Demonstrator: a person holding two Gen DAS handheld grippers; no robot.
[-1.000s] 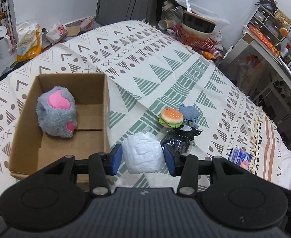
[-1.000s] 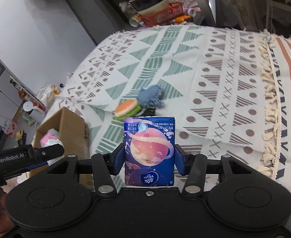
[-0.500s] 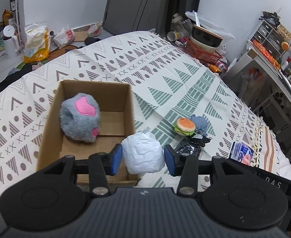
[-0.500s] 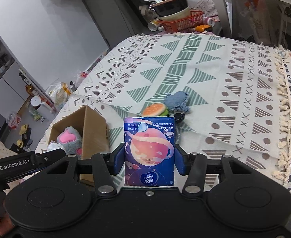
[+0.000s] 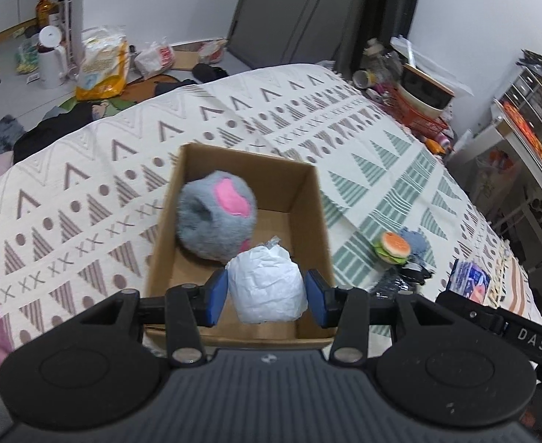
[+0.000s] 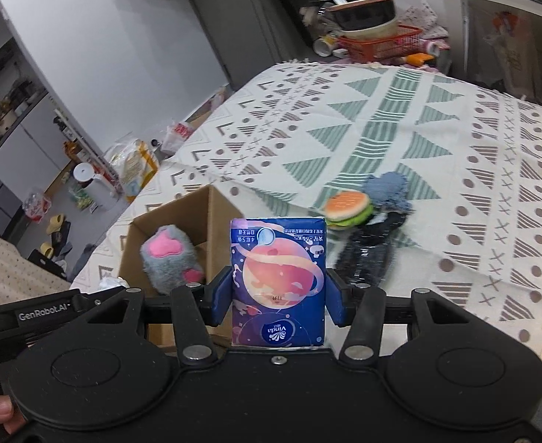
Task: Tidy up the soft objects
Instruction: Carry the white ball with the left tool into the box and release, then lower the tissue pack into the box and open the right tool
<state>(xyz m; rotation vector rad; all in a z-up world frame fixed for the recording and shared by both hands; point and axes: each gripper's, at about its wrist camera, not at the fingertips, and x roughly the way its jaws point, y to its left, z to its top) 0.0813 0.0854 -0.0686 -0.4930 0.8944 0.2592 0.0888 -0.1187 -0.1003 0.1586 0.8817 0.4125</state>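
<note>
Since a second ago my left gripper (image 5: 267, 297) has carried the white crumpled bundle (image 5: 267, 288) from beside the cardboard box (image 5: 241, 229) to over its open top; the box now sits straight ahead of the fingers rather than off to the left. I see the bundle pinched between the two blue pads (image 5: 217, 297), bulging a little above them, with the near part of the box floor showing under it. Inside the box the grey plush paw (image 5: 215, 221) with pink pads lies against the left wall, just beyond the bundle and partly hidden by it.

My right gripper (image 6: 278, 297) is clamped on the blue tissue pack (image 6: 278, 284), which stands upright between its pads with the planet print facing me and the lettering upside down. It is held above the patterned bedspread (image 6: 437, 129), right of the box (image 6: 174, 221), and the left gripper's body crosses the lower left of that view.

On the bedspread beyond the pack, the burger toy (image 6: 348, 206) lies touching a blue fuzzy piece (image 6: 389, 192), with a dark shiny item (image 6: 370, 254) just in front of them; it is blurred and I cannot tell what it is.
</note>
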